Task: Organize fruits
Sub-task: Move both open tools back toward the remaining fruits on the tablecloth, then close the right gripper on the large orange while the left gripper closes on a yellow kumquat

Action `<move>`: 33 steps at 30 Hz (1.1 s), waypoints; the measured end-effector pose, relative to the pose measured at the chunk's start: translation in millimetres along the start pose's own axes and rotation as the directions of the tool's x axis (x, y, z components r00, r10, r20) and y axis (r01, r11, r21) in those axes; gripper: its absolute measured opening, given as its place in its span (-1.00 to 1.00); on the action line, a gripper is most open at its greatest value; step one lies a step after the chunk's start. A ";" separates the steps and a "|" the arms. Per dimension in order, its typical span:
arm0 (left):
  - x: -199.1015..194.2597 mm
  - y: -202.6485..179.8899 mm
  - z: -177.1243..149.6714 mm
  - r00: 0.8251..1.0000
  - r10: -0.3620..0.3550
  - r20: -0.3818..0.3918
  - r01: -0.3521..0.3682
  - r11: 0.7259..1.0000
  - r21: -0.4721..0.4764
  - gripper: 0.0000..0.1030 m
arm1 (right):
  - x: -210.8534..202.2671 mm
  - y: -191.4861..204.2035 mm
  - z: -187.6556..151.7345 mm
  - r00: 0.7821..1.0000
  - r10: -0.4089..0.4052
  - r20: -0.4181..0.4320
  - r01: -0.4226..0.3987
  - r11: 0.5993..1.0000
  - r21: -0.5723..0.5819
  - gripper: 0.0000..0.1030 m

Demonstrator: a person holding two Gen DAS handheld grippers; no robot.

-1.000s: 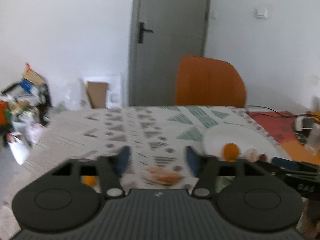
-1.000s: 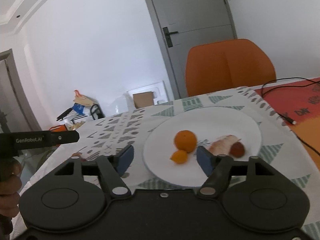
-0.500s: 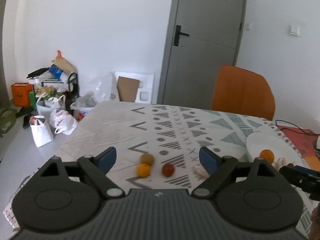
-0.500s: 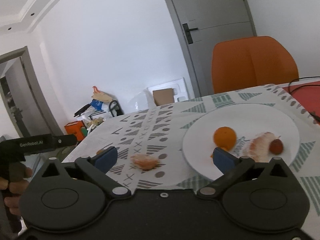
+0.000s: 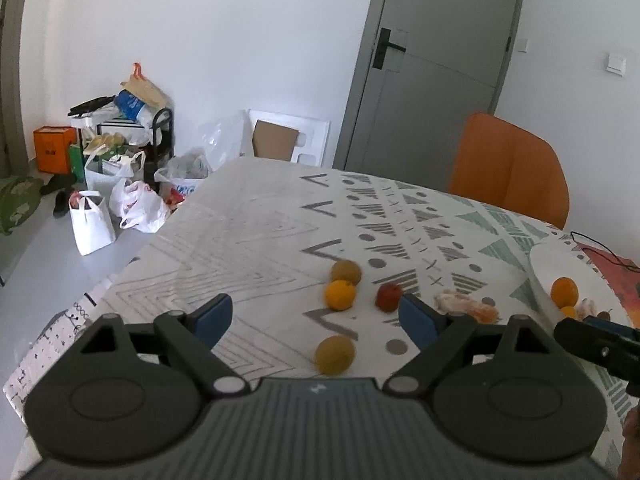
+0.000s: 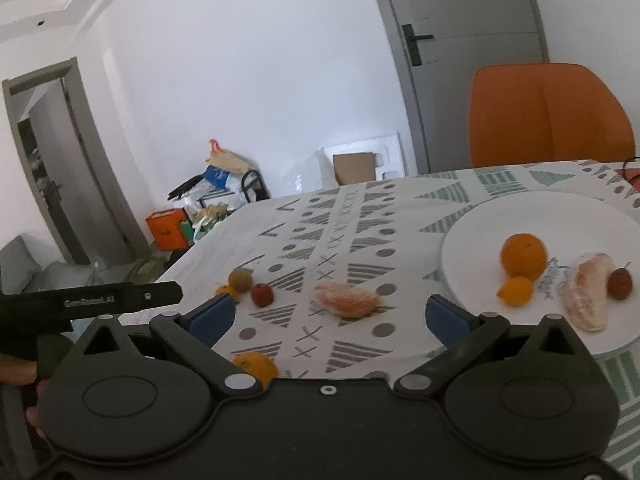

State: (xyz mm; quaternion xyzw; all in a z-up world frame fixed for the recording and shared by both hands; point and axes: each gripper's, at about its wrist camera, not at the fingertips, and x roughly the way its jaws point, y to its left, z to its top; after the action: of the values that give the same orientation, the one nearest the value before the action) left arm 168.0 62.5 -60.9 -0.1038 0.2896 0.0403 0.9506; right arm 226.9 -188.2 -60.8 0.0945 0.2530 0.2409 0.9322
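A white plate (image 6: pixel 480 224) on the patterned tablecloth holds an orange (image 6: pixel 523 255), a small yellow-orange fruit (image 6: pixel 515 291), a peeled citrus piece (image 6: pixel 588 298) and a small red fruit (image 6: pixel 619 284). Loose on the cloth lie a peeled citrus piece (image 6: pixel 347 300), a red fruit (image 5: pixel 389 297), a small orange fruit (image 5: pixel 339 295), a brown fruit (image 5: pixel 346 272) and another brown-green fruit (image 5: pixel 334 354). An orange fruit (image 6: pixel 256 364) lies just before my right gripper. My left gripper (image 5: pixel 314 318) is open above the loose fruits. My right gripper (image 6: pixel 330 314) is open and empty.
An orange chair (image 5: pixel 508 168) stands behind the table. A grey door (image 5: pixel 432 64) is at the back. Bags and a cluttered rack (image 5: pixel 120 176) sit on the floor at the left. A black cable (image 5: pixel 600 246) lies on a red mat at the right.
Both grippers have pulled back and swung left, and their jaws have opened wider. The loose fruits left of the plate have come into view.
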 end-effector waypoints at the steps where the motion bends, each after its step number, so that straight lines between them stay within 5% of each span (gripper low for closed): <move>1: 0.3 2.0 -0.5 1.000 0.001 -0.001 -0.001 1.000 -0.003 0.73 | 2.3 2.9 -0.3 1.000 0.003 -0.007 -0.003 1.000 -0.005 1.00; 19: 1.2 35.2 -13.9 0.999 -0.009 -0.033 0.007 0.998 -0.060 0.70 | 48.9 54.9 -14.4 0.986 0.091 -0.139 -0.105 0.990 -0.097 0.86; 21: 2.3 36.0 -15.0 0.999 -0.011 -0.039 0.009 0.998 -0.059 0.69 | 56.1 58.1 -19.2 0.982 0.096 -0.162 -0.113 0.989 -0.098 0.72; 24: 4.6 34.6 -15.1 0.999 -0.017 -0.046 0.014 0.998 -0.055 0.69 | 63.7 60.1 -26.1 0.979 0.087 -0.184 -0.110 0.987 -0.114 0.05; 25: 5.6 34.1 -15.1 0.999 -0.020 -0.048 0.017 0.998 -0.052 0.69 | 62.5 62.5 -26.8 0.982 0.070 -0.178 -0.095 0.986 -0.137 -0.32; 33: 18.5 17.8 -16.4 0.996 -0.056 -0.070 0.055 0.998 -0.018 0.68 | 56.4 44.2 -22.5 0.981 0.074 -0.180 -0.090 0.992 -0.088 -0.37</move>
State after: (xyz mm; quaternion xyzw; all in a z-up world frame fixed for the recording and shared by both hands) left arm 172.0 76.5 -87.7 -0.1209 0.3194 0.0124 0.9398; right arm 240.2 -120.7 -90.9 0.0386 0.3185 0.2984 0.8989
